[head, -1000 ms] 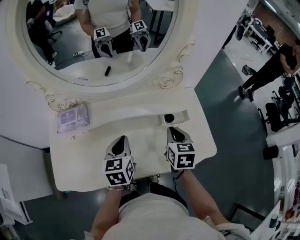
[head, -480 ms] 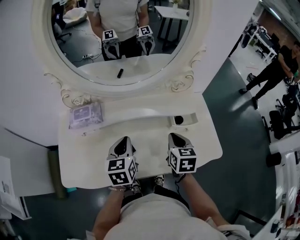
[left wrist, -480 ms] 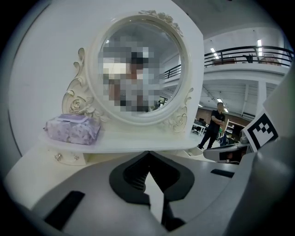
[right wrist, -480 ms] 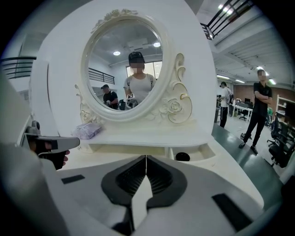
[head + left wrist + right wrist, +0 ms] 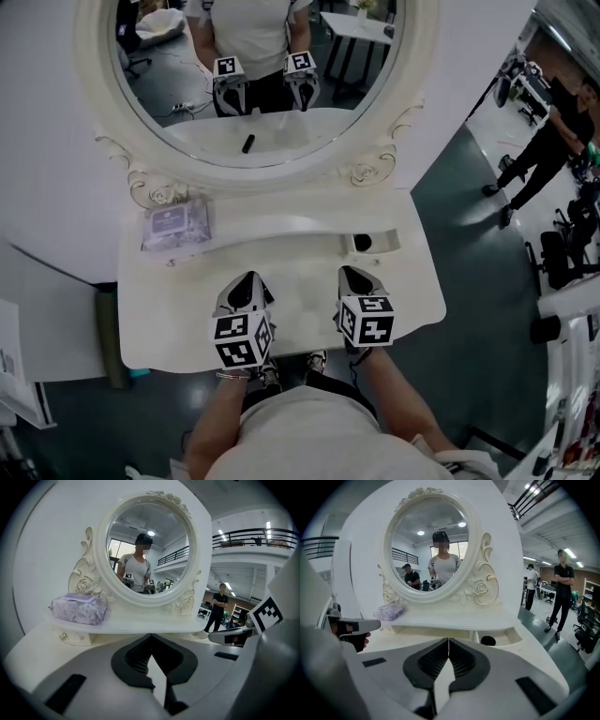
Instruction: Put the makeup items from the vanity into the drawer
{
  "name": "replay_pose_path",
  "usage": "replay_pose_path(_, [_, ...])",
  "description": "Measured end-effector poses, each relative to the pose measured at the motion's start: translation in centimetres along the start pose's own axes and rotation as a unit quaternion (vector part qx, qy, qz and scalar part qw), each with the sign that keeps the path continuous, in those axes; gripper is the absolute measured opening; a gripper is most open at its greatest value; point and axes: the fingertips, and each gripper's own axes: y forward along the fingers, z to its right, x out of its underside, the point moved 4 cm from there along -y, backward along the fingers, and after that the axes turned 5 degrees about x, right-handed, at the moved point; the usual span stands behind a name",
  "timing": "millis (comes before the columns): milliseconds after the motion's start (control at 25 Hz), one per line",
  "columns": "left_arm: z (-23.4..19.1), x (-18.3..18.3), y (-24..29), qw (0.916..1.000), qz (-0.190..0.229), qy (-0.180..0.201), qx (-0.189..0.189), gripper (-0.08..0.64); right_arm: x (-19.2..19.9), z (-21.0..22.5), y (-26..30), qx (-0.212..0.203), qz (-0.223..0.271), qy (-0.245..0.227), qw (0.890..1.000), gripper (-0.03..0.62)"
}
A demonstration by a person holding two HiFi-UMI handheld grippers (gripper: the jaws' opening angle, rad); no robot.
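You're holding the left hand-held gripper (image 5: 246,281) and right hand-held gripper (image 5: 352,275) pinched closed and empty over the desk (image 5: 300,281), while the pack (image 5: 176,226) is lying crosswise on the shelf (image 5: 281,212) ahead-left, nearer your left, and the drawer (image 5: 386,241) is standing open ahead of your right.

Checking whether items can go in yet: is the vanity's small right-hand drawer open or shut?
Open. The drawer juts out below the shelf, and a round black item shows inside it in the head view.

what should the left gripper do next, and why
Probably open the left gripper and reach for the purple pack at the shelf's left end: it lies outside the open drawer, and both this and the right gripper hover shut and empty.
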Motion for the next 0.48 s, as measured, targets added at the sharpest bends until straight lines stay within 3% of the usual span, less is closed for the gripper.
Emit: replay_pose_path(480, [-1.3, 0.2, -0.2, 0.9997, -0.002, -0.006, -0.025, 0.006, -0.4, -1.0, 1.1, -0.025, 0.0, -0.005, 1.0, 0.02])
